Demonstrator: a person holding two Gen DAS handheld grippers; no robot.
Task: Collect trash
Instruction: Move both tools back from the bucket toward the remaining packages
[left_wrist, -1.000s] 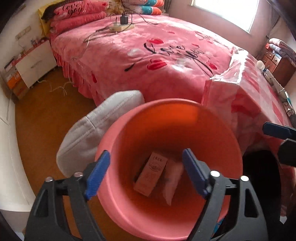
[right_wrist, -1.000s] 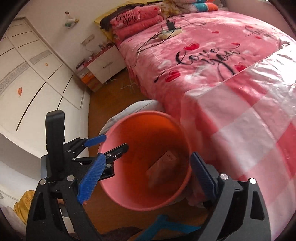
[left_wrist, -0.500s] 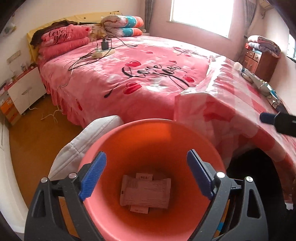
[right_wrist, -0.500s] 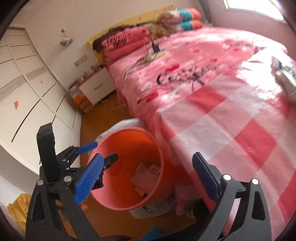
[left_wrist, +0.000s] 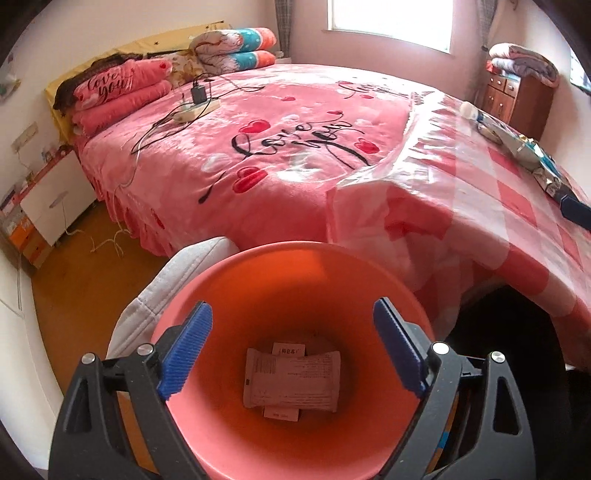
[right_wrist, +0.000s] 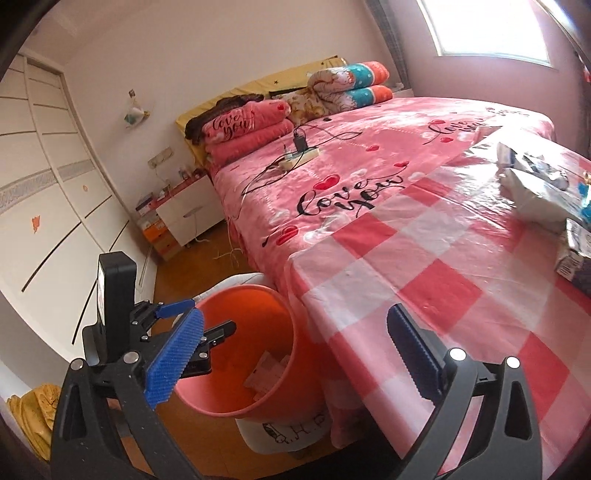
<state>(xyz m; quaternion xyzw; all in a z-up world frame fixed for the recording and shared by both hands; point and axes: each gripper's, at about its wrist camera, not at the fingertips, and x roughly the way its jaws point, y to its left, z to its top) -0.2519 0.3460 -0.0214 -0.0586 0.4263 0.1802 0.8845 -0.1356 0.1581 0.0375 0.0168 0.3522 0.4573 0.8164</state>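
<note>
Trash already collected, a flat printed wrapper (left_wrist: 291, 380) lying over a small box (left_wrist: 289, 350), sits at the bottom of the pink bin (left_wrist: 236, 266), directly under the left gripper (left_wrist: 291, 354), whose blue pads are spread wide and hold nothing.

From the right wrist, the right gripper (right_wrist: 291, 354) is likewise spread and empty, beside the bin (right_wrist: 258, 295) and over the checked tablecloth (right_wrist: 424, 288). More litter (right_wrist: 539, 195) lies on that cloth, well away from the bin. The glossy cloth looks slippery: a careless pinch could snag it and drag the packets off the edge.
</note>
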